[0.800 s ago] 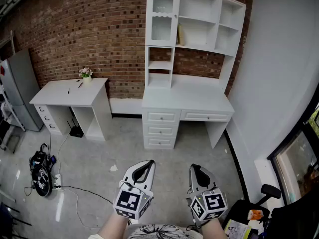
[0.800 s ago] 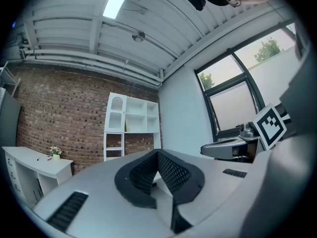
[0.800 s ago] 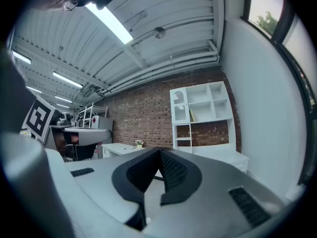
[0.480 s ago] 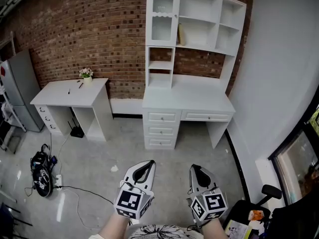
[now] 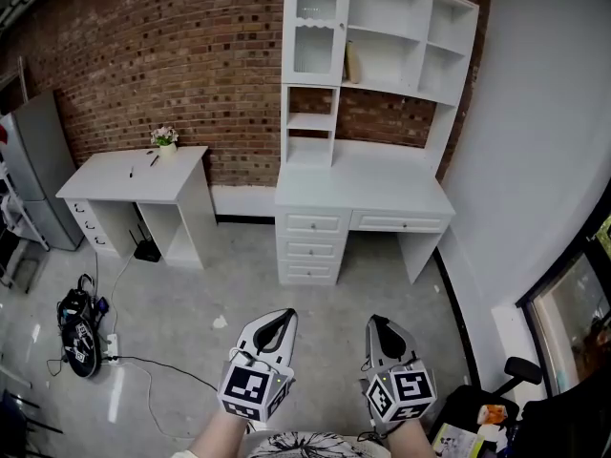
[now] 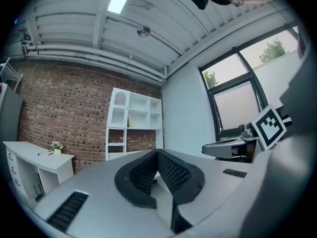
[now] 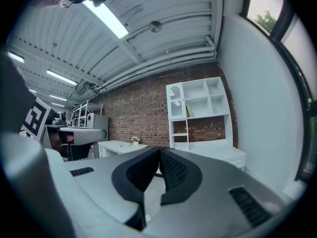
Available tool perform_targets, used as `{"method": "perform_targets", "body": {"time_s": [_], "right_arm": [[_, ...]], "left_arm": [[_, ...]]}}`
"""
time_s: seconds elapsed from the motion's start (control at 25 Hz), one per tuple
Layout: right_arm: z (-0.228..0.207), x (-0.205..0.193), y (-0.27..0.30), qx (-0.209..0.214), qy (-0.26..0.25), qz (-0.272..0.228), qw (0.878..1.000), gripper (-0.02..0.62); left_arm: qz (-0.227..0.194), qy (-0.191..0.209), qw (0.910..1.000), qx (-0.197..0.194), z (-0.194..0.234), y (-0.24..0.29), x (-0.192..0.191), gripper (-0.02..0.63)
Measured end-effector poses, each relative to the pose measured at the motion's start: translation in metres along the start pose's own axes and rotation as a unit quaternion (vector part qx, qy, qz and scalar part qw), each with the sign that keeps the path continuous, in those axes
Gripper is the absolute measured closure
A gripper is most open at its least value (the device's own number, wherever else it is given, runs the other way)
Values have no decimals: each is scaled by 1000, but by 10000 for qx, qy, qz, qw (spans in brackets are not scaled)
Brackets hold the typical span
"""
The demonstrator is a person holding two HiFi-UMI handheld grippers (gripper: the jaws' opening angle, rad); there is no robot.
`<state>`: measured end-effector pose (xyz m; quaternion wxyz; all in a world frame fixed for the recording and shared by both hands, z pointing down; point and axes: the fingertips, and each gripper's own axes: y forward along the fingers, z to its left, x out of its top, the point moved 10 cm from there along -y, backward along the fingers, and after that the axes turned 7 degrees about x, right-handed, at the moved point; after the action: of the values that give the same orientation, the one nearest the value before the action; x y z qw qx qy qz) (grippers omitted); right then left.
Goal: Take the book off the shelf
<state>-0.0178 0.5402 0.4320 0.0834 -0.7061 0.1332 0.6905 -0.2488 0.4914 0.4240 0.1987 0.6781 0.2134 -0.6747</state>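
Note:
A thin pale book (image 5: pixel 351 62) leans upright in the middle compartment of the white shelf unit (image 5: pixel 382 36) above the white desk (image 5: pixel 358 194); it shows again as a book (image 7: pixel 187 110) in the right gripper view and a book (image 6: pixel 129 119) in the left gripper view. My left gripper (image 5: pixel 283 314) and right gripper (image 5: pixel 374 322) are held low near my body, over the grey floor, far from the shelf. Both are shut with nothing between their jaws; the jaw tips meet at the left gripper (image 6: pixel 157 151) and right gripper (image 7: pixel 159 149).
A second white desk (image 5: pixel 134 179) with a small flower pot (image 5: pixel 164 141) stands left against the brick wall. A grey cabinet (image 5: pixel 38 170) is at far left. A bag (image 5: pixel 76 327) and cables lie on the floor at left. A chair (image 5: pixel 516 370) sits at lower right.
The view has shifted slightly: the shelf and desk sit a little further right and lower in frame. Both grippers stay shut in about the same place.

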Motion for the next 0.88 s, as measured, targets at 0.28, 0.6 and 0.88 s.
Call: {"method": "perform_targets", "body": {"time_s": [0.28, 0.6, 0.88], "right_arm": [[-5, -2, 22, 106, -92, 137, 9998, 588], [-55, -12, 84, 201, -164, 147, 9996, 588], [-139, 3, 162, 442, -189, 110, 9988, 588]], "left_arm": [[158, -151, 9998, 17, 14, 17, -9, 598], [230, -18, 9995, 205, 26, 81, -27, 598], [216, 34, 9990, 387, 29, 189, -20, 598]]}}
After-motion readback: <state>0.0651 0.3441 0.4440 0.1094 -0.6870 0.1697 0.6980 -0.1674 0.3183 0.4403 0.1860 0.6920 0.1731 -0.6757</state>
